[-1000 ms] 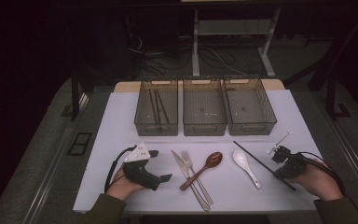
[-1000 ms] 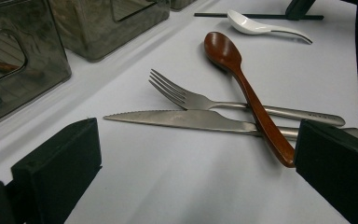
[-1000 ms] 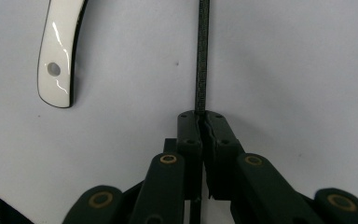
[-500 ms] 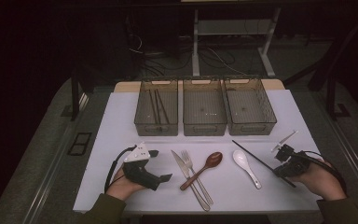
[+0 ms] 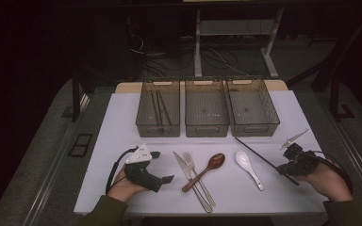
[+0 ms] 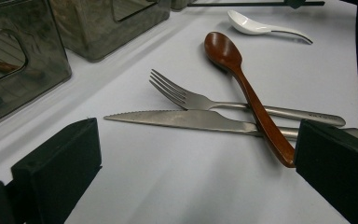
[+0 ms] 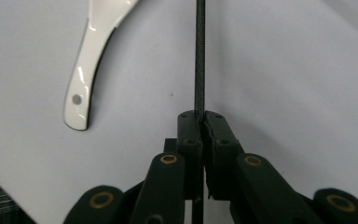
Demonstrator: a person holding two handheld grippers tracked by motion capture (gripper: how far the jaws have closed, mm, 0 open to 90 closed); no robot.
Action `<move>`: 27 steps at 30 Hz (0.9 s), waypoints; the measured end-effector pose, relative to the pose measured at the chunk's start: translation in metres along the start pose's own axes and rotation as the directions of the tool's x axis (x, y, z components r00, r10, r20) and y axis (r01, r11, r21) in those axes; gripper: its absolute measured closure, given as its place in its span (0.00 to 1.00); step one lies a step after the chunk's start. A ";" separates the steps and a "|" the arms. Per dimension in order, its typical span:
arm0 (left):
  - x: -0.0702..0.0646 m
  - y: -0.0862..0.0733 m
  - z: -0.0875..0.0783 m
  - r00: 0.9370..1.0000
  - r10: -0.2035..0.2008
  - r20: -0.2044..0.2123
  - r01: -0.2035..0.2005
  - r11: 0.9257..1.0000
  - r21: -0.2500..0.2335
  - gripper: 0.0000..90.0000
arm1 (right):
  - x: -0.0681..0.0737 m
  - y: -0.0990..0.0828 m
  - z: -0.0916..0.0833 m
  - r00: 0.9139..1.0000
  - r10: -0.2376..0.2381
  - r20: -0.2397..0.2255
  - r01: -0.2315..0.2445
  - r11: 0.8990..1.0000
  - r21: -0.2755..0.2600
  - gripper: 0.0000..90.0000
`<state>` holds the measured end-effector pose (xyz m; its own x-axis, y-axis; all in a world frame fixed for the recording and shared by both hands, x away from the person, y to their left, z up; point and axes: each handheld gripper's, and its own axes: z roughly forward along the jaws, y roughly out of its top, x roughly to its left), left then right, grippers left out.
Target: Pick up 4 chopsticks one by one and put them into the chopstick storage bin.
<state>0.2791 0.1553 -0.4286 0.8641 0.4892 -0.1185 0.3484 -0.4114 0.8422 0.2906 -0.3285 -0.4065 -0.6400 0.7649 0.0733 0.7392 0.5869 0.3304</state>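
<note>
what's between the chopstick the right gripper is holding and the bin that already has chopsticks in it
The right gripper is shut on the black chopstick. The left bin lies far across the table. The white spoon, wooden spoon, fork and knife lie low between; lifted, nothing visible blocks it.

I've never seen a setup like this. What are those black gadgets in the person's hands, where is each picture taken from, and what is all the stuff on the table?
A person holds a hand-held gripper in each hand. The high view looks down on the table; the other two pictures come from cameras riding on each gripper.

On the white table lie a knife, a fork, a brown wooden spoon whose handle crosses them, and a white spoon. Behind stand three clear bins; the left one holds dark sticks.

The left gripper rests open, its fingers wide apart. The right gripper is shut on a thin black chopstick.
</note>
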 end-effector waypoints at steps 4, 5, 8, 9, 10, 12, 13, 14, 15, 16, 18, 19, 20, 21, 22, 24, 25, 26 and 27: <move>0.000 0.000 0.000 1.000 0.000 0.000 0.000 1.000 0.001 0.00 | -0.001 -0.002 -0.005 0.999 -0.007 -0.032 0.006 0.999 -0.032 0.94; 0.000 0.000 0.000 1.000 -0.001 0.000 0.001 1.000 -0.001 0.00 | -0.001 -0.002 -0.007 0.999 -0.008 -0.041 0.007 0.999 -0.041 0.94; 0.000 0.000 0.000 1.000 -0.002 -0.001 0.002 1.000 -0.001 0.00 | 0.000 -0.002 -0.011 0.998 -0.022 -0.064 0.017 0.998 -0.065 0.94; 0.000 0.000 0.000 1.000 -0.004 -0.001 0.004 1.000 -0.003 0.00 | 0.001 -0.002 -0.012 0.997 -0.027 -0.070 0.022 0.997 -0.072 0.94; 0.000 0.000 0.000 1.000 -0.003 -0.001 0.003 1.000 -0.003 0.00 | 0.001 -0.002 -0.013 0.997 -0.033 -0.074 0.027 0.996 -0.083 0.94; 0.000 0.000 0.000 1.000 -0.003 -0.001 0.003 1.000 -0.003 0.00 | 0.001 -0.002 -0.016 0.996 -0.036 -0.081 0.027 0.994 -0.105 0.94; 0.000 0.000 0.000 1.000 -0.004 -0.001 0.004 1.000 -0.004 0.00 | 0.001 -0.001 -0.016 0.996 -0.042 -0.081 0.032 0.993 -0.116 0.94; 0.000 0.000 0.000 1.000 -0.004 -0.001 0.004 1.000 -0.004 0.00 | 0.001 -0.001 -0.017 0.996 -0.042 -0.084 0.031 0.991 -0.129 0.94; 0.000 0.000 0.000 1.000 -0.002 -0.001 0.002 1.000 -0.002 0.00 | 0.001 -0.001 -0.018 0.995 -0.041 -0.087 0.029 0.990 -0.140 0.94; 0.000 0.000 0.000 1.000 -0.002 -0.001 0.002 1.000 -0.001 0.00 | 0.001 0.000 -0.019 0.996 -0.040 -0.084 0.027 0.988 -0.151 0.94; 0.000 0.000 0.001 1.000 -0.001 -0.001 0.001 1.000 -0.003 0.00 | 0.001 0.001 -0.021 0.995 -0.038 -0.091 0.022 0.985 -0.174 0.94; 0.000 0.000 0.001 1.000 -0.001 -0.002 0.001 1.000 -0.003 0.00 | 0.001 0.002 -0.021 0.995 -0.040 -0.091 0.023 0.982 -0.186 0.94; 0.000 0.000 0.001 1.000 -0.002 -0.002 0.002 1.000 -0.003 0.00 | 0.001 0.004 -0.022 0.995 -0.043 -0.088 0.025 0.980 -0.197 0.94; -0.001 0.000 0.001 1.000 -0.002 -0.002 0.002 1.000 -0.003 0.00 | 0.002 0.005 -0.022 0.995 -0.047 -0.087 0.028 0.977 -0.210 0.94; -0.001 0.000 0.001 1.000 -0.002 -0.003 0.002 1.000 -0.003 0.00 | 0.002 0.006 -0.023 0.995 -0.050 -0.090 0.029 0.975 -0.221 0.94; -0.001 0.000 0.001 1.000 -0.002 -0.002 0.002 1.000 0.000 0.00 | 0.003 0.009 -0.023 0.995 -0.046 -0.089 0.024 0.972 -0.235 0.94; -0.001 0.000 0.001 1.000 -0.002 -0.003 0.002 1.000 0.001 0.00 | 0.003 0.011 -0.023 0.995 -0.045 -0.088 0.022 0.969 -0.245 0.94; -0.001 0.000 0.001 1.000 -0.001 -0.003 0.001 1.000 0.001 0.00 | 0.002 0.012 -0.023 0.995 -0.047 -0.093 0.022 0.968 -0.251 0.94; -0.001 0.000 0.001 1.000 -0.001 -0.003 0.001 1.000 0.001 0.00 | 0.002 0.014 -0.023 0.995 -0.042 -0.093 0.017 0.965 -0.261 0.94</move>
<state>0.2788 0.1543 -0.4289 0.8625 0.4920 -0.1179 0.3499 -0.4118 0.8414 0.2947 -0.3246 -0.3799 -0.6875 0.7114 0.1461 0.6480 0.5101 0.5655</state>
